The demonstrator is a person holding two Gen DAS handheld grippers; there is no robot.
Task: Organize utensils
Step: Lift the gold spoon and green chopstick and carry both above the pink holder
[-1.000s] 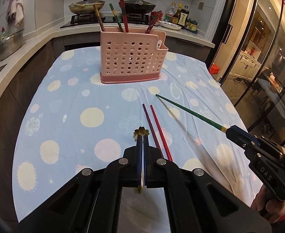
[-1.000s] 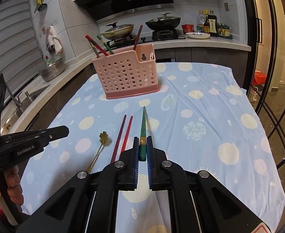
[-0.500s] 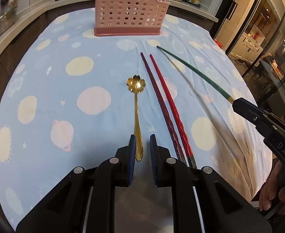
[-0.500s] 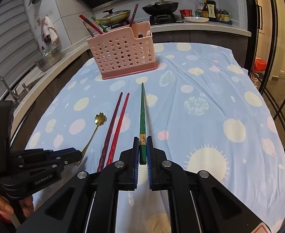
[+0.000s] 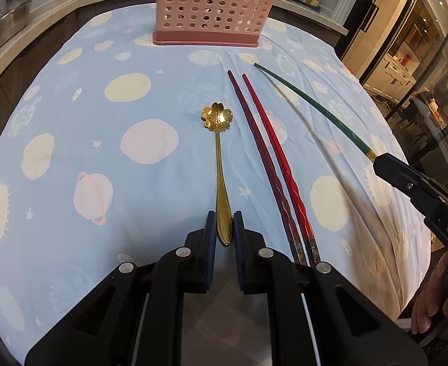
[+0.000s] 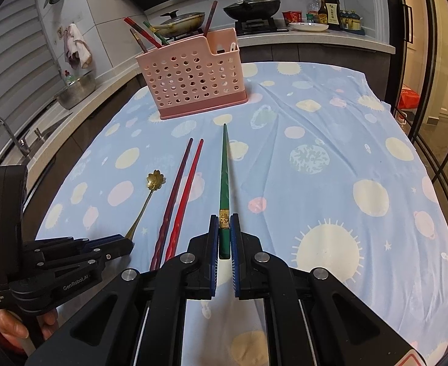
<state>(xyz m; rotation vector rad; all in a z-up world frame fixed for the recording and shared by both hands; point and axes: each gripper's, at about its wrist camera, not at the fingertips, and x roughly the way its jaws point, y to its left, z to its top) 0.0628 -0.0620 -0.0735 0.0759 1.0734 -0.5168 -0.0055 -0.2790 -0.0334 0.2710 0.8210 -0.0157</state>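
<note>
My left gripper jaws, just closing, flank the gold spoon handle without clamping; my right gripper clamps the green chopstick, tip toward twelve o'clock.

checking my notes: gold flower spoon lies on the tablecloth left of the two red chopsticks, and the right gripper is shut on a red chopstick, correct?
Not quite. The right gripper is shut on the green chopstick, not a red one, as the right wrist view shows. The two red chopsticks lie loose on the tablecloth. The rest holds: the gold flower spoon lies left of them.
</note>
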